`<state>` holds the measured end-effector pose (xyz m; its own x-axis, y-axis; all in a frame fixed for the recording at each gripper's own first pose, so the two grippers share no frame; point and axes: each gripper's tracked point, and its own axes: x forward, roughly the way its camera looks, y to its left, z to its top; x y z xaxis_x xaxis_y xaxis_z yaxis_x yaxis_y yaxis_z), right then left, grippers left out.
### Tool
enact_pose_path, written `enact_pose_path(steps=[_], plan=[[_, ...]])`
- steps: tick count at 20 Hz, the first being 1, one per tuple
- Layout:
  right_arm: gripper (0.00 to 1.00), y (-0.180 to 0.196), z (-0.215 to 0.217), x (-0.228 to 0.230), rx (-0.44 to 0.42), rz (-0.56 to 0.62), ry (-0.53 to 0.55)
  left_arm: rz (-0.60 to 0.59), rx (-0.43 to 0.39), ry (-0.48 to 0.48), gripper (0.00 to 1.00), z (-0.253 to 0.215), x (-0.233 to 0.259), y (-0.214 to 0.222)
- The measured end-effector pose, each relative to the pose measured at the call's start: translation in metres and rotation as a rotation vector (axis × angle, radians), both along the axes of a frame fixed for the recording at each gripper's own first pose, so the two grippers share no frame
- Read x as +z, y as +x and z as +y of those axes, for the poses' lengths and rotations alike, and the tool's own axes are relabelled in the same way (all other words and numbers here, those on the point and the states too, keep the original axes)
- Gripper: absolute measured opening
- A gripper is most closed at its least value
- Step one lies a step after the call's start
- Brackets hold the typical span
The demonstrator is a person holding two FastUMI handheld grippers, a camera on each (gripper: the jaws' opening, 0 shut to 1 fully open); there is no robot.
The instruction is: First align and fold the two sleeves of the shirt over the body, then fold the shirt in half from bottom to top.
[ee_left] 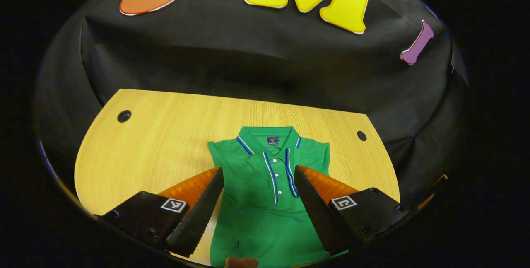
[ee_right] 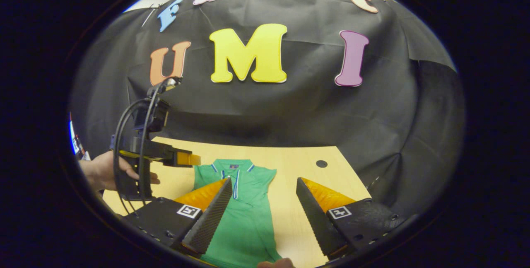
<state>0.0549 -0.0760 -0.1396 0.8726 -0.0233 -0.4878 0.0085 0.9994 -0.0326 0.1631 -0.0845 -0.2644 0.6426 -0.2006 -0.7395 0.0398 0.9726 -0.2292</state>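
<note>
Left gripper view: the green polo shirt lies flat on the wooden table, collar at 12 o'clock, both sleeves seemingly already folded over the body. The left gripper hangs above it, jaws wide and empty; the right gripper likewise gapes. Next, likely, each takes a hem corner at 6 o'clock. The collar label is too small to read.

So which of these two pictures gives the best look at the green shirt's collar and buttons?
The left gripper view. There the green shirt lies close and centred between the open fingers, so collar, striped placket and buttons are plain. In the right gripper view the shirt is smaller and partly behind a finger; its buttons cannot be made out.
</note>
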Motion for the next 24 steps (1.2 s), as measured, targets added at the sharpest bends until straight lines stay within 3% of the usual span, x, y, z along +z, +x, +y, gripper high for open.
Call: enact_pose_path(steps=[6, 11, 16, 20, 24], plan=[[0.95, -0.024, 0.007, -0.006, 0.081, -0.002, -0.02, -0.118, 0.026, 0.078, 1.0, 0.038, 0.045, -0.076], [0.96, -0.06, -0.002, -0.028, 0.116, 0.043, -0.022, -0.206, 0.071, 0.055, 1.0, 0.054, 0.064, -0.151], [0.97, -0.102, -0.015, -0.073, 0.122, 0.15, -0.022, -0.134, 0.014, 0.12, 1.0, 0.074, 0.029, -0.225], [0.96, -0.141, -0.025, -0.122, 0.137, 0.263, -0.039, -0.059, 0.008, 0.119, 1.0, 0.08, -0.008, -0.274], [0.96, -0.185, -0.042, -0.175, 0.122, 0.388, -0.044, 0.011, -0.05, 0.139, 1.0, 0.081, -0.047, -0.311]])
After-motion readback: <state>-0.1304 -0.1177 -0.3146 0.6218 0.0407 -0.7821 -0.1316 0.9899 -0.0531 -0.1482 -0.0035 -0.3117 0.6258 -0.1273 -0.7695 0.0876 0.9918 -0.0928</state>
